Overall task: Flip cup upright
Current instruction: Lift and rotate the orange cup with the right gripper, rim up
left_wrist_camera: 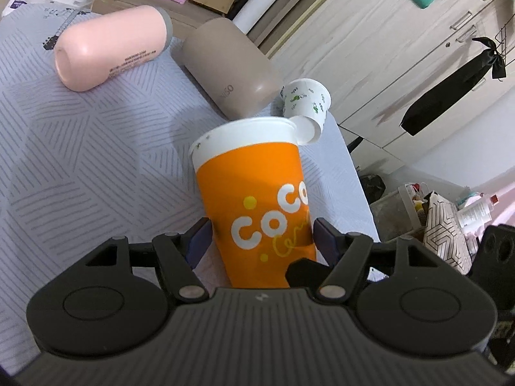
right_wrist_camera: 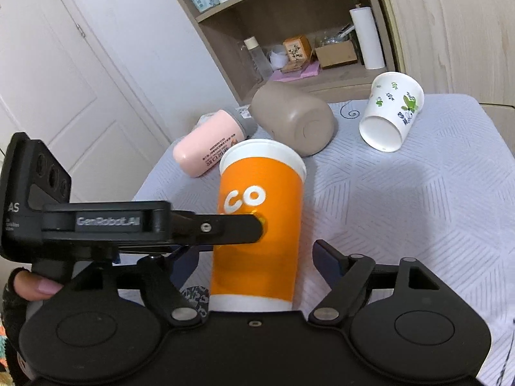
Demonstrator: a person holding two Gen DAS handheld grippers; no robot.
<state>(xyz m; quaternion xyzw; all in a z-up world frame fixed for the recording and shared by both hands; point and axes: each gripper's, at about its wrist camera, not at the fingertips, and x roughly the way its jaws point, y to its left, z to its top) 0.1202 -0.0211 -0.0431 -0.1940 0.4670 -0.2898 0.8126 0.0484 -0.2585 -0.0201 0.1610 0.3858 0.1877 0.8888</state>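
1. Two blue-padded fingers of the left hand-held gripper point(left_wrist_camera: 261, 238) are pressing on either side of the orange cup point(left_wrist_camera: 257, 199) in the left wrist view, clenching it low on its body; the cup is standing with its wide white rim uppermost over the grey patterned tabletop point(left_wrist_camera: 96, 148).
2. Farther off, a pink bottle point(left_wrist_camera: 109, 48) and a taupe bottle point(left_wrist_camera: 231, 64) are lying on their sides, and a small white paper cup point(left_wrist_camera: 307, 103) with green prints is lying tipped just beyond the orange cup's rim, to the right.
3. In the right wrist view, the orange cup point(right_wrist_camera: 257, 225) is sitting between the fingers of the right hand-held gripper point(right_wrist_camera: 254, 260), which are spread wide; a clear gap is showing at the right finger, so this one is released.
4. The left hand-held gripper point(right_wrist_camera: 244, 228) is reaching in from the left, its fingertip touching the cup's side.
5. The white paper cup point(right_wrist_camera: 391, 112) is lying far right, its mouth facing near; the pink bottle point(right_wrist_camera: 209, 148) and taupe bottle point(right_wrist_camera: 293, 119) are lying beyond the orange cup.
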